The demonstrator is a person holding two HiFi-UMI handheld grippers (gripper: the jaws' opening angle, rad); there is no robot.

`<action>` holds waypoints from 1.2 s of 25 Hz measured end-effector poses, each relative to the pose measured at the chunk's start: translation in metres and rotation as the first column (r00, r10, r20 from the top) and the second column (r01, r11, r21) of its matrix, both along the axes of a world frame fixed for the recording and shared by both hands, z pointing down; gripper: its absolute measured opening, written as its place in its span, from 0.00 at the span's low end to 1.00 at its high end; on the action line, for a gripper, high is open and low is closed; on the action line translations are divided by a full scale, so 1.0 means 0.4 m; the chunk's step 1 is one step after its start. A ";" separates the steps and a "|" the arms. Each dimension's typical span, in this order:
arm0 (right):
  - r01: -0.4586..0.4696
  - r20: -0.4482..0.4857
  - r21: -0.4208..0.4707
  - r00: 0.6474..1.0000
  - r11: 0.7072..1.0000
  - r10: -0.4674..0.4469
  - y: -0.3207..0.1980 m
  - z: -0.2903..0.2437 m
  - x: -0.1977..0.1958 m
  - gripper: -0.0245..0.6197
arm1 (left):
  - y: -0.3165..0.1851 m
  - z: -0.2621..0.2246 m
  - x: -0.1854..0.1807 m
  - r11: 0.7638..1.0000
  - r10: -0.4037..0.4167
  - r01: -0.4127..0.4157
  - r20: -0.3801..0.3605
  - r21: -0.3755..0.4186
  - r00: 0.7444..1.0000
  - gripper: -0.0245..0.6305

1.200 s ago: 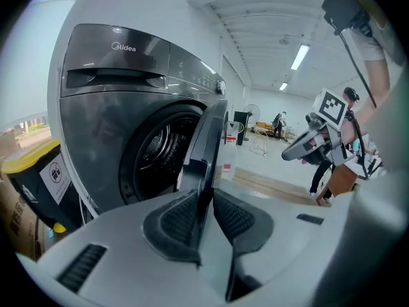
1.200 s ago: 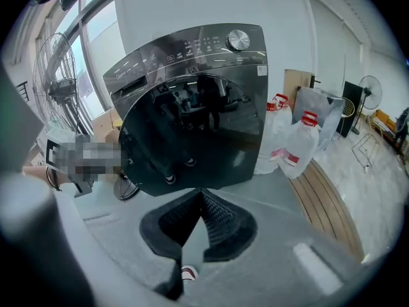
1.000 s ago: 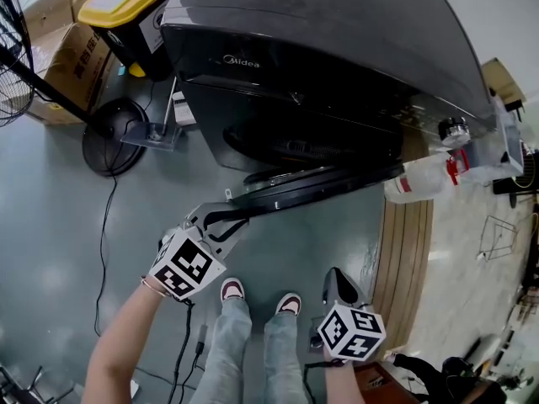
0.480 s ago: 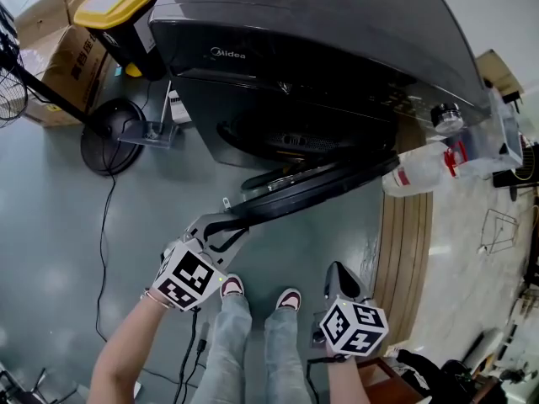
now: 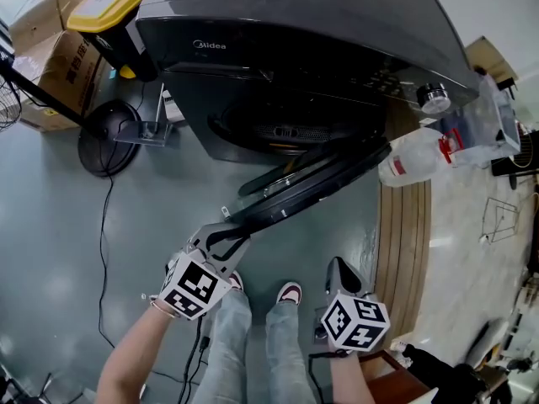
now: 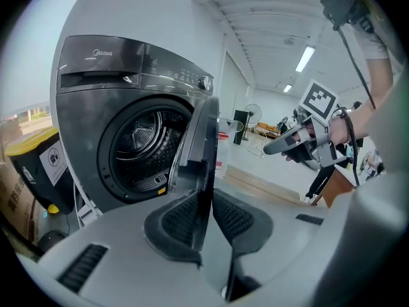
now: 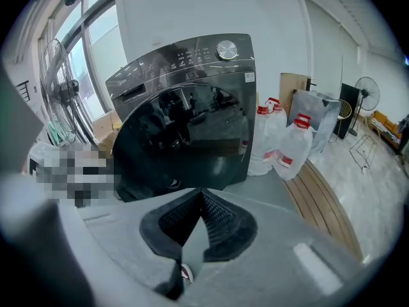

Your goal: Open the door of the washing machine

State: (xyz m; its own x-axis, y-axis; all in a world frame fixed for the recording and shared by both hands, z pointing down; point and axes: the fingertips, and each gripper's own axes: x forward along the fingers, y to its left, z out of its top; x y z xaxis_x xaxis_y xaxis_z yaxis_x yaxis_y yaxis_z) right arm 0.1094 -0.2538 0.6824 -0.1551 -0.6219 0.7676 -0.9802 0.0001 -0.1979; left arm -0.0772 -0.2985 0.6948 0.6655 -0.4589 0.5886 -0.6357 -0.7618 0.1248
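Observation:
The dark grey washing machine (image 5: 295, 23) fills the top of the head view, and its round door (image 5: 312, 179) stands swung partway out from the drum opening (image 5: 278, 129). My left gripper (image 5: 229, 225) is shut on the door's free edge. In the left gripper view the door's edge (image 6: 199, 146) runs between the pads (image 6: 182, 216), with the steel drum (image 6: 144, 139) behind. My right gripper (image 5: 337, 269) hangs apart at lower right, shut on nothing. In the right gripper view its pads (image 7: 217, 219) meet in front of the door's glossy face (image 7: 185, 139).
Large water bottles (image 5: 413, 162) stand right of the machine, beside a wooden platform (image 5: 402, 242). A fan's round base (image 5: 105, 146) and a cable (image 5: 105, 225) lie on the floor at left, with cardboard boxes (image 5: 50, 66) and a yellow-lidded bin (image 5: 105, 7) behind. The person's shoes (image 5: 289, 293) are below the door.
The door has swung further out from the machine. My left gripper has drawn back toward the person with the door's edge in it. The right gripper has barely shifted.

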 end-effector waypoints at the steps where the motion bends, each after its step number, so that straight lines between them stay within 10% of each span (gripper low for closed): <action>1: -0.003 0.000 0.000 1.000 1.000 0.003 0.006 0.000 0.005 0.05 | 0.009 0.001 0.006 1.000 -0.002 0.002 -0.001 -0.003 1.000 0.14; 30: 0.026 -0.043 -0.003 0.999 1.000 -0.026 0.149 -0.021 0.195 0.05 | 0.202 0.013 0.186 0.991 -0.114 0.112 -0.023 -0.071 0.993 0.14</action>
State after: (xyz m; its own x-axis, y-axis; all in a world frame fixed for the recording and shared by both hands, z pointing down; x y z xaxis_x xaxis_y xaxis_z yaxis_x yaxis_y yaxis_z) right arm 0.1873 -0.1944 0.6738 -0.1377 -0.6159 0.7757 -0.9875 0.0248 -0.1557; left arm -0.0028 -0.2175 0.6998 0.6279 -0.4907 0.6041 -0.7128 -0.6741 0.1934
